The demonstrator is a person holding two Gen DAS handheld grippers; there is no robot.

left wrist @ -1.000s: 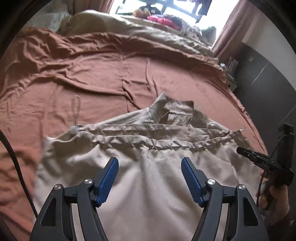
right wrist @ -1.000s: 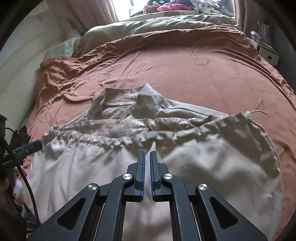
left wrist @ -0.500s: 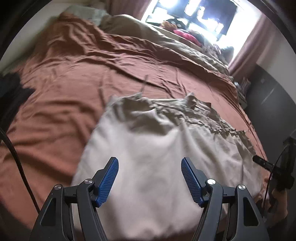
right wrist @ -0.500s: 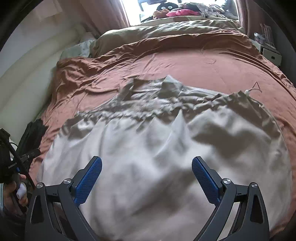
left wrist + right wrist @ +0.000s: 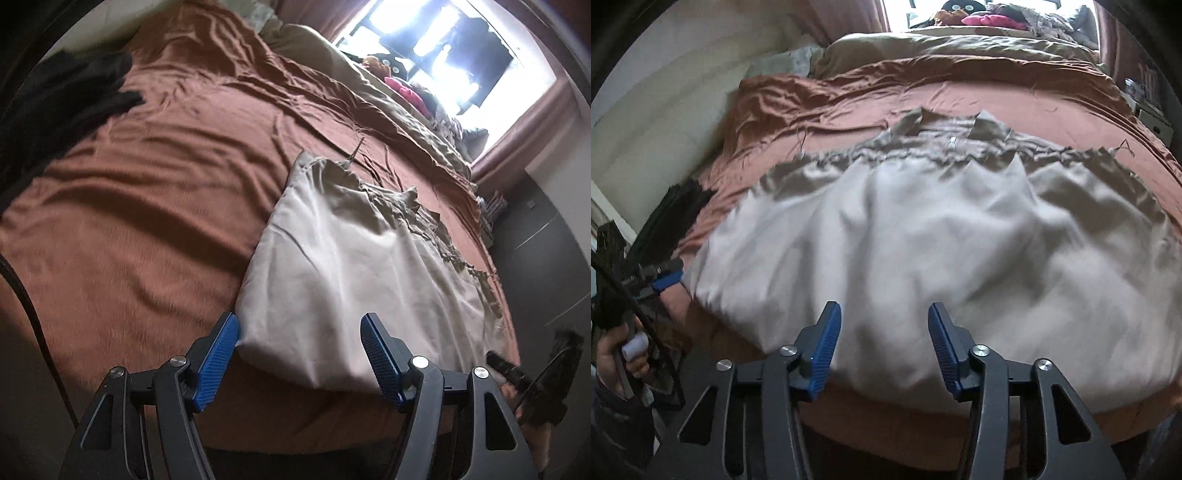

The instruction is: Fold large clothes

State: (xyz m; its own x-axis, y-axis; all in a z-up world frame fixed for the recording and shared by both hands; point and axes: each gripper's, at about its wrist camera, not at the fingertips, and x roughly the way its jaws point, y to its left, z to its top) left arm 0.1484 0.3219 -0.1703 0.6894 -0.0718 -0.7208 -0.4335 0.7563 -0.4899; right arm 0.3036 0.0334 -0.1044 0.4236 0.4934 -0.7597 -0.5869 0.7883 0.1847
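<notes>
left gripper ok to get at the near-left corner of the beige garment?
Probably yes. The left gripper has its jaws wide apart with the garment corner just past the left jaw. Only bare bedspread around it; the black clothes lie far off.

Setting: bedroom in a home. Evidence: large bed (image 5: 1015, 99) covered by a rumpled rust-brown sheet, with an olive duvet (image 5: 960, 48) bunched at its far end. Bright window (image 5: 454, 48) behind the bed, brown curtains (image 5: 532, 125) at its side. Pile of clothes, some pink (image 5: 986, 18), on the sill end. Pale padded wall (image 5: 665, 110) alongside the bed. Dark cabinet fronts (image 5: 546, 243) opposite.
</notes>
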